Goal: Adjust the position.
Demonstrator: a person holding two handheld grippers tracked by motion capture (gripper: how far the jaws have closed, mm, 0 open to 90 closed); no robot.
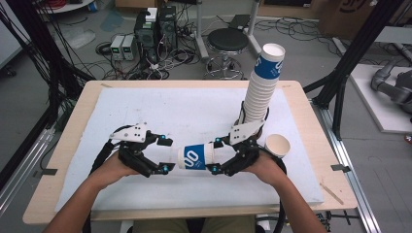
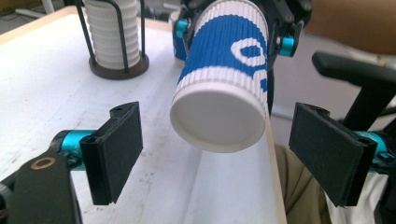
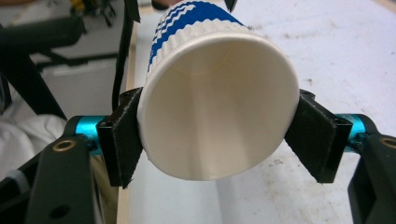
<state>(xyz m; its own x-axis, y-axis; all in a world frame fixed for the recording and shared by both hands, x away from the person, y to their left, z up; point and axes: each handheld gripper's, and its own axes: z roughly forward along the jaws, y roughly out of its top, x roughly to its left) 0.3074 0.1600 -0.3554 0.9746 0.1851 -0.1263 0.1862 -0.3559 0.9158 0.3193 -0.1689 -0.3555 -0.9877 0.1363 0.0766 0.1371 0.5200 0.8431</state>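
Observation:
A blue-and-white ribbed paper cup (image 1: 195, 157) lies on its side in the air, just above the white mat (image 1: 160, 109). My right gripper (image 1: 215, 155) is shut on it near the rim; in the right gripper view both pads press the cup (image 3: 215, 121) at its open mouth, which faces that gripper (image 3: 217, 135). My left gripper (image 1: 165, 154) stands open at the cup's closed base. In the left gripper view the cup (image 2: 224, 79) points base-first between the spread jaws of the left gripper (image 2: 224, 149) without touching them.
A tall stack of cups (image 1: 260, 90) leans in a black wire holder (image 2: 114, 65) at the mat's right rear. A single upright cup (image 1: 278, 144) stands by my right hand. Beyond the table are a stool (image 1: 228, 41), computer boxes (image 1: 155, 29) and cables.

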